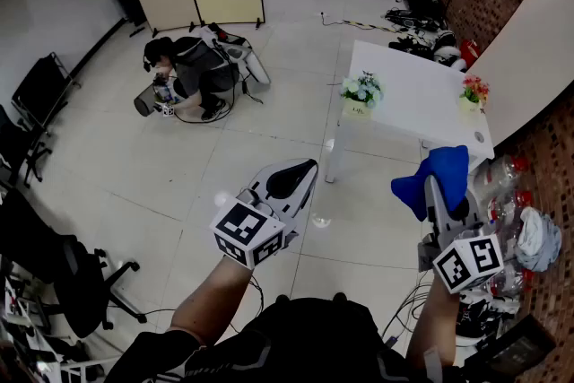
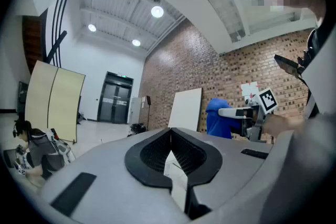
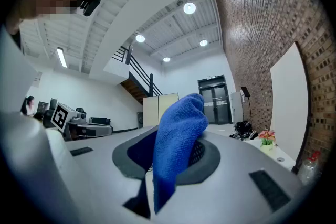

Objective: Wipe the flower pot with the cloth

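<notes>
A white table stands on a pale, glossy floor. On the table, a flower pot with white blooms sits at the left edge. A flower pot with pink blooms sits at the right edge, well apart. A person crouches on the floor.

Both held out level, the left gripper is closed and empty, the right gripper clamps the cloth.

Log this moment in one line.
left gripper: shut, empty | right gripper: shut on cloth | pots: on table, not reached
</notes>
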`<move>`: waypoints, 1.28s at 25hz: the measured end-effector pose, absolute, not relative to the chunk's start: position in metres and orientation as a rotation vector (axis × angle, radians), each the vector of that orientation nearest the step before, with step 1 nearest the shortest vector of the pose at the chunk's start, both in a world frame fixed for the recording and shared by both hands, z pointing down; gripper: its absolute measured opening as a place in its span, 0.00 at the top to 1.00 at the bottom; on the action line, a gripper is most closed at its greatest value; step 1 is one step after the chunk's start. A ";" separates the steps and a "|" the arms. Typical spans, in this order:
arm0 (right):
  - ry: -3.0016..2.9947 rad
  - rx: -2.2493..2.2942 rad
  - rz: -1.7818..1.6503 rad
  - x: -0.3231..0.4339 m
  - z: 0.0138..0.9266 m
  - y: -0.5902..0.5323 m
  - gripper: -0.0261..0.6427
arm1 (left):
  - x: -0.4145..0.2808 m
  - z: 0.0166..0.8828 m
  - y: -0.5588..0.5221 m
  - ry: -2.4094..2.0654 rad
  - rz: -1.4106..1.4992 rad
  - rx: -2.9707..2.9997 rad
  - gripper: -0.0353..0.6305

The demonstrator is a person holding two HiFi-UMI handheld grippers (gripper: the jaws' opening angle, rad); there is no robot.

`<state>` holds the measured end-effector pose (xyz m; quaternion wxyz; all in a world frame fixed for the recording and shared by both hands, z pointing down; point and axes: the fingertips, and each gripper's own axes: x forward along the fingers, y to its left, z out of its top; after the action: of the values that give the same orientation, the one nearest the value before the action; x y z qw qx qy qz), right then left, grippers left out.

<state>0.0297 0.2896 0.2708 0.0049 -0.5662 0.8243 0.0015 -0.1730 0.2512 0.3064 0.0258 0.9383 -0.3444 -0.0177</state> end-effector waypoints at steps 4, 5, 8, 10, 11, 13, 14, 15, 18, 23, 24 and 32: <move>2.574 -1.786 0.008 0.024 0.274 0.281 0.85 | -0.178 0.313 0.237 -1.025 -0.059 2.920 0.95; 2.574 -1.791 0.006 0.024 0.277 0.278 0.85 | -0.178 0.316 0.233 -1.018 -0.060 2.922 0.95; 2.587 -1.800 -0.010 0.028 0.284 0.262 0.85 | -0.172 0.324 0.214 -0.997 -0.071 2.913 0.95; 2.591 -1.792 -0.015 0.033 0.286 0.244 0.85 | -0.165 0.324 0.197 -0.979 -0.081 2.920 0.95; 2.591 -1.784 -0.015 0.036 0.286 0.233 0.85 | -0.161 0.323 0.188 -0.974 -0.085 2.927 0.95; 2.586 -1.763 -0.021 0.048 0.287 0.209 0.85 | -0.148 0.322 0.166 -0.993 -0.088 2.929 0.95; 2.585 -1.750 -0.029 0.055 0.287 0.196 0.85 | -0.141 0.321 0.155 -1.011 -0.087 2.922 0.95; 2.587 -1.735 -0.036 0.063 0.288 0.183 0.85 | -0.133 0.321 0.145 -1.027 -0.085 2.916 0.95; 2.613 -1.693 -0.018 0.088 0.286 0.145 0.85 | -0.108 0.319 0.116 -1.055 -0.069 2.924 0.95; 2.693 -1.576 -0.004 0.108 0.281 0.089 0.85 | -0.086 0.313 0.065 -1.155 -0.097 2.899 0.91; 2.708 -1.555 -0.004 0.110 0.281 0.079 0.85 | -0.082 0.313 0.057 -1.161 -0.100 2.898 0.91; 2.708 -1.515 -0.061 0.126 0.288 0.002 0.85 | -0.058 0.318 -0.016 -1.142 -0.069 2.892 0.83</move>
<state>0.1257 0.0017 0.2880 0.0191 -0.4880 0.8724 -0.0196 -0.0582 -0.0158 0.3181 0.0157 0.9298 -0.3670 -0.0221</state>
